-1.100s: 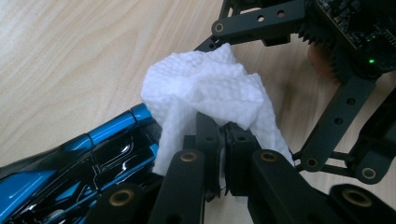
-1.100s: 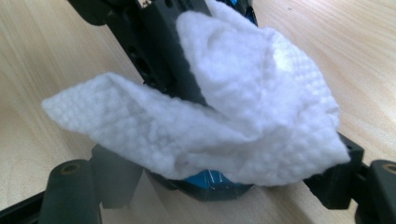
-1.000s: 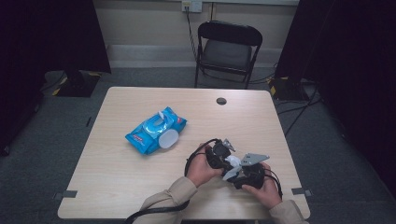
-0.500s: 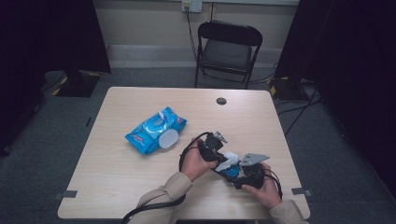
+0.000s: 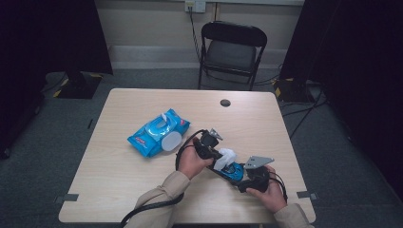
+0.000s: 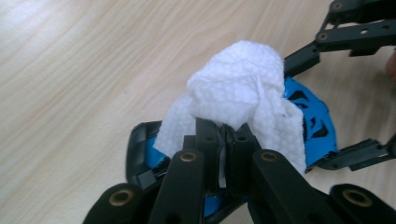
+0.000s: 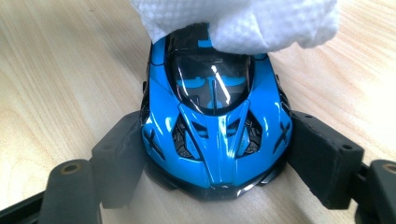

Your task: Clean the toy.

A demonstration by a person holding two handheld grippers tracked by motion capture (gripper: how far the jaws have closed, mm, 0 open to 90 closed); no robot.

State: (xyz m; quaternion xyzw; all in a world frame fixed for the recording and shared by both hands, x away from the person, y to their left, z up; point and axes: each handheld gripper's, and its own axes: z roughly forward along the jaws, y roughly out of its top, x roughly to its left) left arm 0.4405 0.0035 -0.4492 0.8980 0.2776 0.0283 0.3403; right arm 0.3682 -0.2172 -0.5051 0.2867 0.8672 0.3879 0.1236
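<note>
A glossy blue toy car (image 7: 217,126) sits on the wooden table (image 5: 123,171), nose toward my right gripper (image 7: 217,158). Its two pads (image 7: 119,154) press on the car's flanks, so it is shut on the car. My left gripper (image 6: 224,135) is shut on a crumpled white wipe (image 6: 238,88) and holds it on the car's rear end. In the high view the wipe (image 5: 225,158) lies between the left gripper (image 5: 217,156) and the car (image 5: 234,170), near the front right of the table. The wipe hides the car's tail.
A blue pack of wet wipes (image 5: 158,132) lies left of centre with its round lid open and a wipe poking out. A small black grommet (image 5: 225,102) sits near the table's far edge. Beyond the table stands a black folding chair (image 5: 231,50).
My left hand has drawn the wipe up and to the left along the car, toward its rear. The right gripper and the car have stayed put.
</note>
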